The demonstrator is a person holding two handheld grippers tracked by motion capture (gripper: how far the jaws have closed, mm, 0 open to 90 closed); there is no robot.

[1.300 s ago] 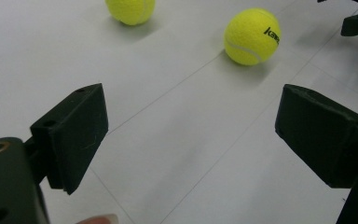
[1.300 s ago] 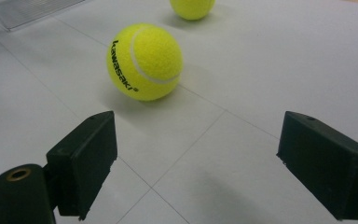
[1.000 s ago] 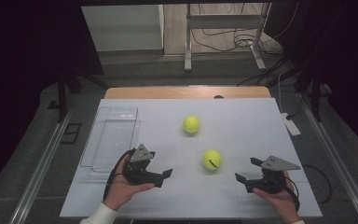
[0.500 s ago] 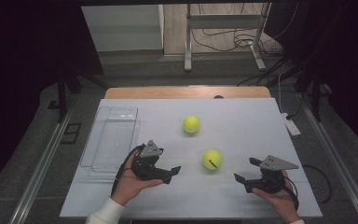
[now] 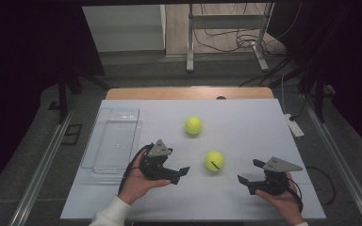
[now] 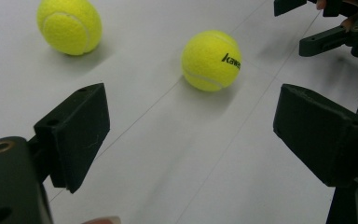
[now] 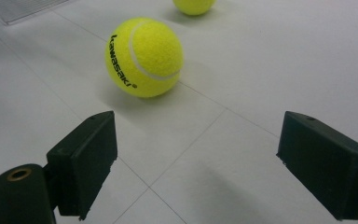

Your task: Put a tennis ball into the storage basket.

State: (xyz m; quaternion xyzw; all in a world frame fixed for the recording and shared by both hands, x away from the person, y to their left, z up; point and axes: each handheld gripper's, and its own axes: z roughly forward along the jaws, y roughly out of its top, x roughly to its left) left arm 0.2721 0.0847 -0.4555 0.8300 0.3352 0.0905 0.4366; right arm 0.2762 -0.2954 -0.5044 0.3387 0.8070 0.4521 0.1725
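Observation:
Two yellow tennis balls lie on the white table. The nearer ball (image 5: 214, 160) (image 6: 211, 60) (image 7: 144, 57) rests between my two grippers; the farther ball (image 5: 193, 125) (image 6: 69, 26) (image 7: 193, 4) sits behind it. My left gripper (image 5: 180, 173) (image 6: 196, 112) points right toward the nearer ball and stops short of it. Its jaws have just been closing a little but stand open, with nothing between them. My right gripper (image 5: 249, 172) (image 7: 200, 137) points left at the same ball from the other side, open and empty. It also appears far off in the left gripper view (image 6: 326, 23).
A clear plastic tray (image 5: 111, 141) (image 7: 23, 7) stands at the table's left, just behind my left hand. The table's wooden far edge (image 5: 188, 92) borders a dark floor with metal stand legs and cables. A white power strip (image 5: 294, 126) lies off the right edge.
My left hand and its gripper have shifted right, closer to the nearer ball. The right gripper and both balls have stayed where they were.

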